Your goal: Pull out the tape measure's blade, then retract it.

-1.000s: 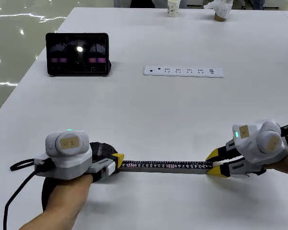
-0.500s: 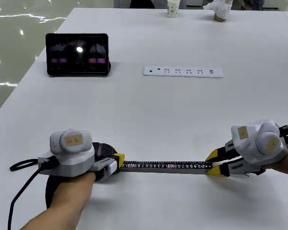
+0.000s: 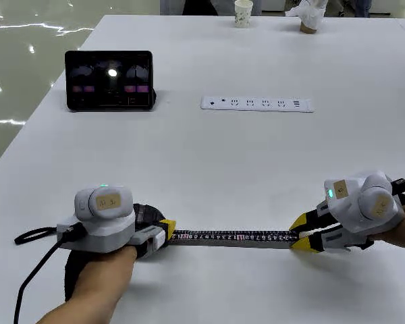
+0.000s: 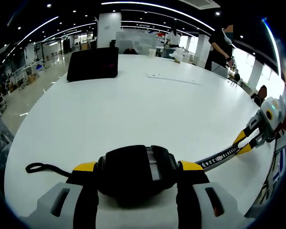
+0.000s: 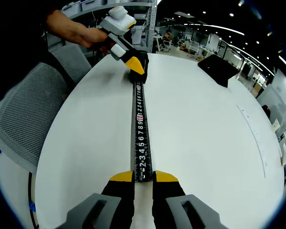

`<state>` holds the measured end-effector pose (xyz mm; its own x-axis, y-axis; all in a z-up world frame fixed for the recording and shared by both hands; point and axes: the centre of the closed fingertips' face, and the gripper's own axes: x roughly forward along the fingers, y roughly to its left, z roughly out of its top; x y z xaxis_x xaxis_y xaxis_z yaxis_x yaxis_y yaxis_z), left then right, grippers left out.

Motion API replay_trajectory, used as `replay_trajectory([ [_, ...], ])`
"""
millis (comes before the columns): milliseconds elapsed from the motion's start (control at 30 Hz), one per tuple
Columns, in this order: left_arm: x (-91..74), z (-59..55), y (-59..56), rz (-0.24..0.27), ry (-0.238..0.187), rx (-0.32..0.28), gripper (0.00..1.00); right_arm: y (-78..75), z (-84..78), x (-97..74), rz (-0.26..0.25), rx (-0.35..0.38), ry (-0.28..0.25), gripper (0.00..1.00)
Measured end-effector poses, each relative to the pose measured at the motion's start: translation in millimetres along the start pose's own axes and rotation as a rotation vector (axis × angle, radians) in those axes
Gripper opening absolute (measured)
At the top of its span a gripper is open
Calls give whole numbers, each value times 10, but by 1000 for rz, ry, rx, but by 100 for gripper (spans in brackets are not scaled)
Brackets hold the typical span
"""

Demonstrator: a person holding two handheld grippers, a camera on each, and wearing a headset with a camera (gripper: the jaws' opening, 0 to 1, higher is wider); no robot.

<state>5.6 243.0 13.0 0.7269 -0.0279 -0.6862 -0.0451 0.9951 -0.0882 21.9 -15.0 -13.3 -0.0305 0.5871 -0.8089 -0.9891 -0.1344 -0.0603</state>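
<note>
A black tape measure case lies on the white table at the near left. My left gripper is shut on the case, its yellow-tipped jaws pressed against both sides. The dark numbered blade runs flat along the table from the case to my right gripper. In the right gripper view that gripper is shut on the blade's end, and the left gripper shows at the far end. From the left gripper view the blade leads off to the right gripper.
A black tablet stands at the far left, and a white power strip lies mid-table. A paper cup and a crumpled white thing sit at the far edge. The case's black strap trails left, beside a cable.
The left gripper's body has shifted slightly to the right. The drawn length of blade looks about the same, and both grippers keep their hold.
</note>
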Motion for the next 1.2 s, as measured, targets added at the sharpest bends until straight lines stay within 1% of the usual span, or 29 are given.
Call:
replay_trajectory([
  [167, 3, -5, 5, 4, 8, 9, 60, 9, -4, -3, 5, 0, 4, 10],
  [367, 19, -9, 5, -3, 15, 14, 59, 14, -3, -7, 5, 4, 3, 10],
  [600, -11, -18, 1, -8, 23, 23, 57, 12, -7, -9, 2, 3, 5, 10],
  [1200, -7, -17, 6, -12, 21, 15, 58, 7, -16, -5, 1, 10, 11, 10],
])
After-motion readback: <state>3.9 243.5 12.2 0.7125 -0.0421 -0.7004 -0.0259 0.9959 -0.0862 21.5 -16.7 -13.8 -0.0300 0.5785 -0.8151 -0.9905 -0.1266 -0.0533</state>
